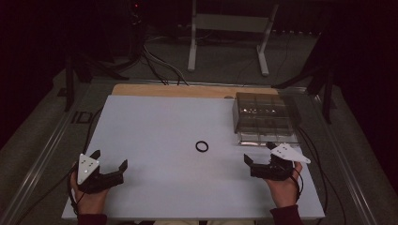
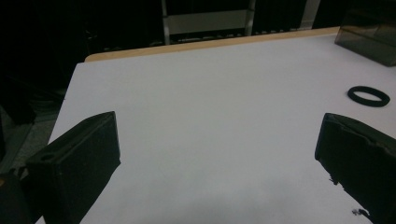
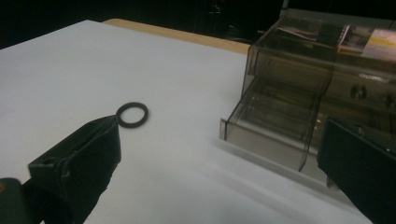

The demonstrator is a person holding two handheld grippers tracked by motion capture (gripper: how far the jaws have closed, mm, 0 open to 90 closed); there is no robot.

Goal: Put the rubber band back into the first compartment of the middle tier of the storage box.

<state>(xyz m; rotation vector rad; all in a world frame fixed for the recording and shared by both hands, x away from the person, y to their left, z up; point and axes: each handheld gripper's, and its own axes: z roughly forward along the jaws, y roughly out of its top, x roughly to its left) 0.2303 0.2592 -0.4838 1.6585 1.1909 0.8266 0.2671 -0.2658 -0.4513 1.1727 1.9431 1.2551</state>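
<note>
A small, flat black rubber-like ring (image 1: pixel 202 146) lies alone on the white tabletop (image 1: pixel 155 136), about midway between the two hands and just left of a smoked clear-plastic drawer organiser (image 1: pixel 265 117) whose lowest drawer (image 3: pixel 266 126) stands pulled out toward the ring. The right gripper (image 1: pixel 260 157) hovers near the table's front right with its jaws spread wide and nothing between them; the left gripper (image 1: pixel 111 164) sits at the front left, equally released and empty, well apart from the ring. The likely trouble is the ring's thinness: lying flush on a smooth surface, it gives blunt jaws little to catch, so a pinch that lands slightly high may skate over it or flick it away (possibly under the drawer's lip). Approaching from the right also risks the outer jaw clipping the open drawer and shoving the organiser.
</note>
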